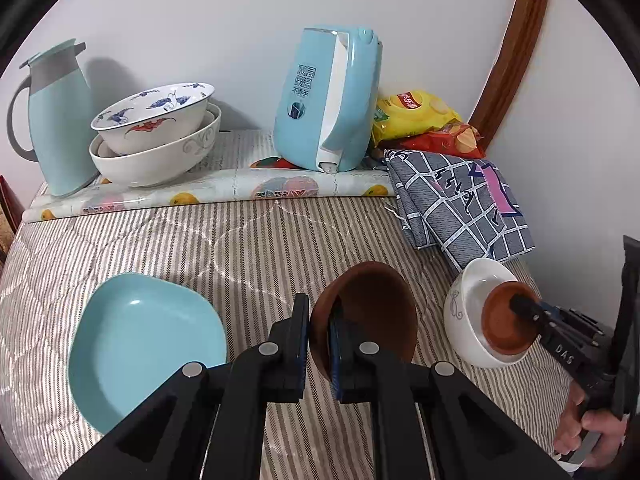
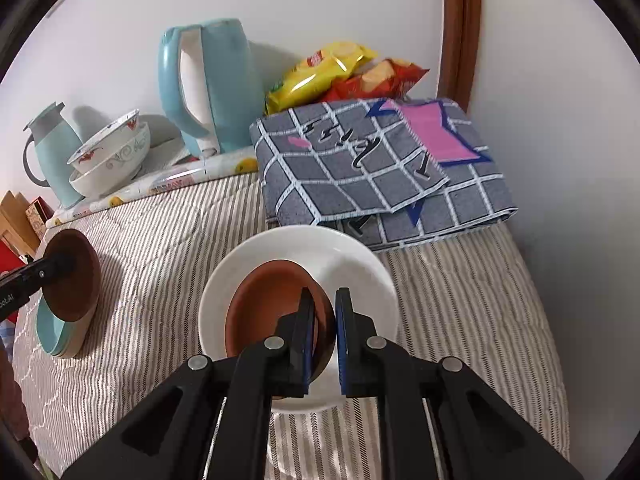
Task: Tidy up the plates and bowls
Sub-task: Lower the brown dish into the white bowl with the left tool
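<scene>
The left tool is clamped on the rim of a brown bowl, held above the bed. The blue plate lies just to its left. The right tool is clamped on a second brown bowl, which sits inside the white bowl.

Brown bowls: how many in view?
2. One brown bowl is clamped in the left gripper beside the light blue plate; the other brown bowl, held by the right gripper, sits inside the white bowl.
</scene>
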Available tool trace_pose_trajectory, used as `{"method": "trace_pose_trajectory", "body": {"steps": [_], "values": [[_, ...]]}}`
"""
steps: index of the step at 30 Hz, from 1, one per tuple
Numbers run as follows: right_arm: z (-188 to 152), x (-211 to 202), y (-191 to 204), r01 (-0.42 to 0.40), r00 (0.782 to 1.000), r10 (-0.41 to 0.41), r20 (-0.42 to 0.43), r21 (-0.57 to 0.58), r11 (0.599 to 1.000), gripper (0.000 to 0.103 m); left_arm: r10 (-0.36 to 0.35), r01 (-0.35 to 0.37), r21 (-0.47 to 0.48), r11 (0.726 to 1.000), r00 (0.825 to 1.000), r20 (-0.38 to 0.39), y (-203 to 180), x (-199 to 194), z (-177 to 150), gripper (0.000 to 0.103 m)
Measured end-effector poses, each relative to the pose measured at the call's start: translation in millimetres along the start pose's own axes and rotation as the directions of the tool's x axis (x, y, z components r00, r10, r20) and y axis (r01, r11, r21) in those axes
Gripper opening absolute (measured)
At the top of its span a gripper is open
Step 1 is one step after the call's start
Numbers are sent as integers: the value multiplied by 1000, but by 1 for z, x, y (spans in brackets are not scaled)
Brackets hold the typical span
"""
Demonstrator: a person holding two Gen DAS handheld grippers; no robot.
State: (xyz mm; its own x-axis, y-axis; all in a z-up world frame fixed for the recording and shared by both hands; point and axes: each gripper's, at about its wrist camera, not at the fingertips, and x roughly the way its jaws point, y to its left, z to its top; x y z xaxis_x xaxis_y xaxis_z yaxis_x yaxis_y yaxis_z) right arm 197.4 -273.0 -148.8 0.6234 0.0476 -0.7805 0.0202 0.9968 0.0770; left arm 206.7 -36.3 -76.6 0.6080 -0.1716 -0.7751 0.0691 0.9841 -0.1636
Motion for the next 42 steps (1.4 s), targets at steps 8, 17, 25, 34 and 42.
{"method": "trace_pose_trajectory", "body": {"steps": [8,17,25,34,42], "values": [[5,16,5,4,999,-5,-41,-26,1000,10,0,0,8,1000,1000,-4,-4,7,4,9],[6,28,8,5,999,-7,-53,-42,999,10,2,-1,11,1000,1000,-9,-4,13,6,10],[6,33,6,-2,997,-1,-72,-35,999,10,14,-14,15,1000,1000,3,-5,13,6,10],[6,39,6,-6,996,2,-85,-37,999,10,16,-16,26,1000,1000,5,-7,17,7,10],[8,49,3,6,994,-11,-111,-51,999,10,16,-16,41,999,1000,3,-12,21,9,10]]}}
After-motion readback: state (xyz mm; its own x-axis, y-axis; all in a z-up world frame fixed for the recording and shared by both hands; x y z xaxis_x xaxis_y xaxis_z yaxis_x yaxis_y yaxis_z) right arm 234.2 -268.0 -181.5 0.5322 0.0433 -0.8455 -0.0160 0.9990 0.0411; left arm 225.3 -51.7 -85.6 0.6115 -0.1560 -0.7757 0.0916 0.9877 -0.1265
